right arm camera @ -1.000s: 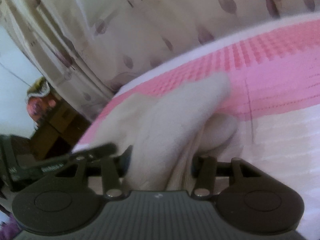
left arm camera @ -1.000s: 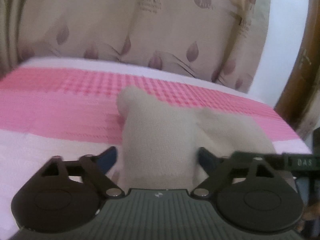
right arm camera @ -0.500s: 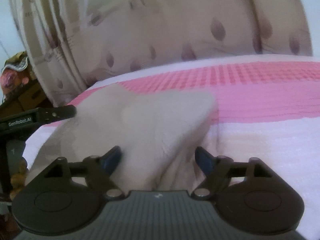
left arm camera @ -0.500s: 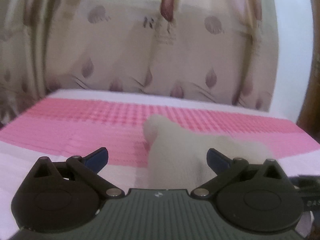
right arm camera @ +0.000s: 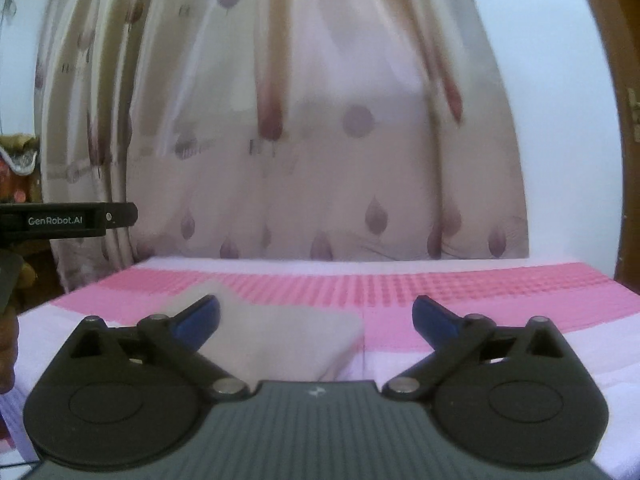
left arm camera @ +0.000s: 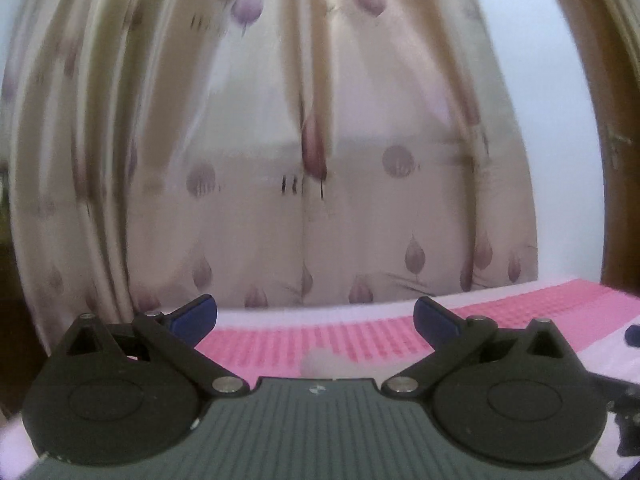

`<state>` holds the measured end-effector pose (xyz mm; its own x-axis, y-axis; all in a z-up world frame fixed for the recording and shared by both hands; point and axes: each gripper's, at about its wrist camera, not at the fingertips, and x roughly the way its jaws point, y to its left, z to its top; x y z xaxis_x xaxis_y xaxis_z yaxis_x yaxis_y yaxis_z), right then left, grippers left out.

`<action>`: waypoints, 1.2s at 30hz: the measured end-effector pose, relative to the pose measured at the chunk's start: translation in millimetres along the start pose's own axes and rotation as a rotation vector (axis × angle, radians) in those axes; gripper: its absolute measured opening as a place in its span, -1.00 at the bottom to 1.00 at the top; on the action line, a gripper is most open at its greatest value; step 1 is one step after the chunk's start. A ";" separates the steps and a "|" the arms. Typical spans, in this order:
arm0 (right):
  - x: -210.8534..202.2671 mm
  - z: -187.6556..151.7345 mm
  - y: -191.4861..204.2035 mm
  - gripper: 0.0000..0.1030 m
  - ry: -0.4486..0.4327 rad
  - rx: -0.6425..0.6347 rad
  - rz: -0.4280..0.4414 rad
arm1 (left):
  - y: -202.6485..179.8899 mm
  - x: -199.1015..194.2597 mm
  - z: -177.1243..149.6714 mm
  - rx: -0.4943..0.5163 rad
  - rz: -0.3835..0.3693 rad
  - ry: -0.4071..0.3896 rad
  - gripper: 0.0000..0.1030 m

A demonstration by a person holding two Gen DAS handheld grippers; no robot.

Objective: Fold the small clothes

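- Left gripper (left arm camera: 314, 316): jaws spread wide, nothing between the blue fingertips (left arm camera: 196, 312); it touches nothing and holds nothing.
- Right gripper (right arm camera: 316, 316): jaws likewise wide apart and empty; its left blue tip overlaps the cloth (right arm camera: 280, 340) in the picture, but whether it touches the fabric cannot be told.
- The cloth, beige, lies flat on the bed (right arm camera: 480, 292). In the right wrist view it sits at about 7 o'clock from centre, between the jaws and toward the left one, with a raised corner at its far left and a straight edge on its right.
- In the left wrist view only a small pale hump of the cloth (left arm camera: 320, 362) shows at 6 o'clock, just over the gripper body; the rest is hidden behind that body.
- The bed has a pink checked band across the far side and paler pink-white cover nearer the cameras.
- A cream curtain (right arm camera: 320, 140) with mauve leaf prints hangs behind the bed and fills the upper part of both views; it is blurred.
- At 9 o'clock in the right wrist view a black bar marked "GenRobot.AI" (right arm camera: 60, 220) juts in, above the bed's left edge.
- At 3 o'clock in both views stands a white wall (right arm camera: 560, 120) and a brown wooden frame (left arm camera: 616, 160).
- Both grippers point roughly level, toward the curtain, above the near side of the bed.
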<state>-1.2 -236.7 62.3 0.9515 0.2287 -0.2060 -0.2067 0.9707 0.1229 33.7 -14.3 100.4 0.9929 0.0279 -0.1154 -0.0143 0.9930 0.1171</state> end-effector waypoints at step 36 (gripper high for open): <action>-41.4 8.5 25.1 1.00 0.011 -0.084 -0.076 | 6.8 -42.7 13.1 -0.142 -0.090 0.010 1.00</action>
<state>-43.8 -222.4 82.1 0.9628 0.1541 -0.2221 -0.1525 0.9880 0.0245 -7.3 -10.3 119.0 0.9898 -0.0611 -0.1285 0.0571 0.9978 -0.0351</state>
